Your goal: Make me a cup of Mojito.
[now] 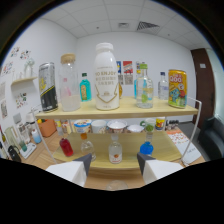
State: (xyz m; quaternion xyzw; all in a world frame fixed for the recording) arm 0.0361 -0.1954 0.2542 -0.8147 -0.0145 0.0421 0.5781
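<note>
My gripper [114, 165] is open, its two white fingers apart with nothing held between them. Just beyond the fingers stands a two-level wooden rack [127, 106]. On its top shelf, left to right: a dark can [48, 86], a clear jar with a cork lid [68, 82], a small teal bottle [85, 87], a tall white bottle [106, 76], a clear bottle with a green cap [144, 86], a small clear bottle [163, 86] and a yellow can [177, 88]. On the lower level stand a small clear bottle [115, 149], a red bottle [65, 146], a blue object [146, 147] and a glass [87, 146].
Several cups [116, 126] line the back of the lower level. A white wall shelf [22, 82] with small items hangs to the left. The rack's white wire frame [199, 120] rises at the right. A dark door [206, 75] stands far right.
</note>
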